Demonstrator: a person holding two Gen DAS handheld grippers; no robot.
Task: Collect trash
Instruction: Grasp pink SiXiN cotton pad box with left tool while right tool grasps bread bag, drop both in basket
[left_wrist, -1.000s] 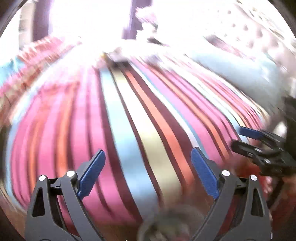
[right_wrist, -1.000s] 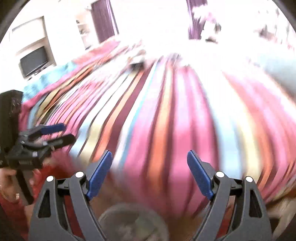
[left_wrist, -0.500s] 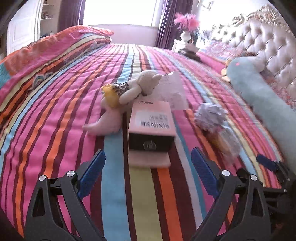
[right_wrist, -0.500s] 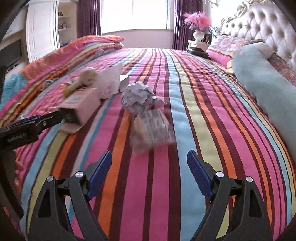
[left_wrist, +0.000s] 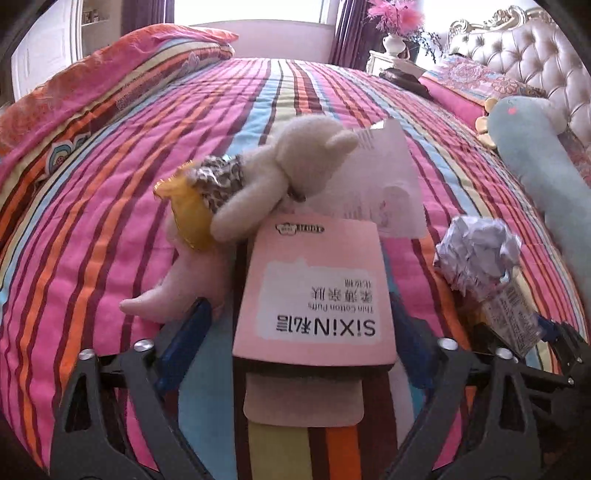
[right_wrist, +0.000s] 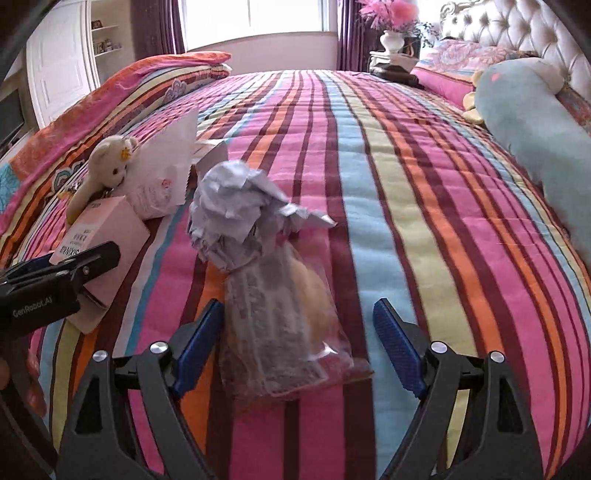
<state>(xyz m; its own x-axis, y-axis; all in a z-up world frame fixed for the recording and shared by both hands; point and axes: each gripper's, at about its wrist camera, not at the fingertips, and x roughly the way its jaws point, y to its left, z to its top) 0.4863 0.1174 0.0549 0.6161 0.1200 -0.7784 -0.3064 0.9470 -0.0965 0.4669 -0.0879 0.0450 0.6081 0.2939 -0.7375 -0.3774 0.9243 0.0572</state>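
Between your left gripper's (left_wrist: 299, 343) spread fingers sits the near end of a pink box (left_wrist: 314, 291), lying on the striped bedspread (left_wrist: 92, 236) with a pink flap sticking out beneath it toward you. Whether the blue pads (left_wrist: 184, 343) touch the box sides, you cannot tell — they flank it closely. Just beyond the box, a cream teddy (left_wrist: 273, 177) lies across its far-left corner, a pale pink toy (left_wrist: 184, 284) rests to the left, and a white paper bag (left_wrist: 384, 181) stands behind. To the right lies a crumpled paper ball (left_wrist: 480, 254).

Your right gripper (right_wrist: 299, 343) is also wide open, its fingers straddling the near end of a clear plastic wrapper (right_wrist: 280, 314) that lies flat on the bedspread (right_wrist: 443, 221); the left pad (right_wrist: 199, 343) is just beside the wrapper's edge, the right pad well clear. The paper ball (right_wrist: 236, 210) touches the wrapper's far end. Farther left you see the box (right_wrist: 103, 232), teddy (right_wrist: 107, 162) and bag (right_wrist: 166, 170) — and your left gripper (right_wrist: 74, 266) beside the box. At far right a long blue plush (right_wrist: 535, 129) lies along the tufted headboard (right_wrist: 517, 26).
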